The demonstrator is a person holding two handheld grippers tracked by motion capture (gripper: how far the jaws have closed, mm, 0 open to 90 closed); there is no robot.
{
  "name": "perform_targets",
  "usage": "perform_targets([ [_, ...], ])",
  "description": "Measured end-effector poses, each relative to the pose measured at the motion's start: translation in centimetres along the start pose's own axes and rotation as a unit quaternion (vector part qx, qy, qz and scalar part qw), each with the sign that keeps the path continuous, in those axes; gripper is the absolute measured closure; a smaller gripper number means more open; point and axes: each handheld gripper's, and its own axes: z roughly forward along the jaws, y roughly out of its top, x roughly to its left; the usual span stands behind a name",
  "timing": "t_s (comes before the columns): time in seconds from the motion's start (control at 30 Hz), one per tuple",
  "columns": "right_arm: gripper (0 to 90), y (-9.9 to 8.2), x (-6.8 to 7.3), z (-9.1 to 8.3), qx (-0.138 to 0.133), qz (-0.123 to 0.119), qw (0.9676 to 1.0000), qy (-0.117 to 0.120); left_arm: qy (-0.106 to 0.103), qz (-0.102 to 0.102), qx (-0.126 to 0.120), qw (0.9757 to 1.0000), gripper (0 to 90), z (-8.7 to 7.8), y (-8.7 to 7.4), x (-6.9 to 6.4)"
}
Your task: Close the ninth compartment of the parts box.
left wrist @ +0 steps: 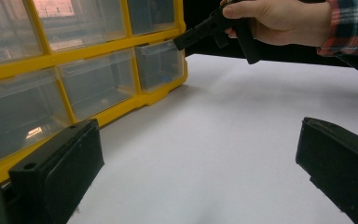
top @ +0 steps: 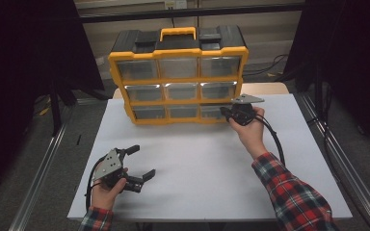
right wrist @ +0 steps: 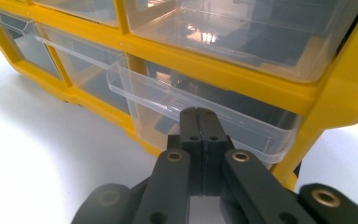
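Observation:
A yellow and black drawer organiser with clear drawers stands at the back of the white table. Its bottom right drawer is pulled out a little. My right gripper is shut, its jaws flush together, and their tips rest against that drawer's clear front lip; nothing shows between them. From above, the right gripper sits at the organiser's lower right corner. My left gripper is held low over the table's front left, open, with bare table between its jaws. In the left gripper view the right gripper touches the drawer.
The white tabletop spreads in front of the organiser. Metal rails run along the floor on both sides of the table. A black cable trails from the right gripper past a plaid sleeve.

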Motion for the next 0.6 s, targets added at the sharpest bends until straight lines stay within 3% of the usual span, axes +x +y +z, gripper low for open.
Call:
perform_targets([
  [0.1,90.0,0.02,-0.01,0.09,0.0,0.001,1.0,0.0,-0.001,0.005,0.004,1.0,0.4,-0.05,0.01,0.07],
  [0.13,90.0,0.03,0.0,0.1,0.001,0.005,1.0,0.001,0.015,0.007,0.01,0.9998,0.4,-0.1,0.06,-0.07],
  [0.17,90.0,0.03,-0.07,0.16,-0.001,0.002,1.0,0.002,-0.001,0.006,0.004,1.0,0.4,-0.04,0.02,0.08],
  [0.6,90.0,-0.09,-0.22,0.53,0.005,0.003,1.0,-0.005,0.001,0.001,0.0,1.0,0.4,-0.04,0.0,0.02],
])
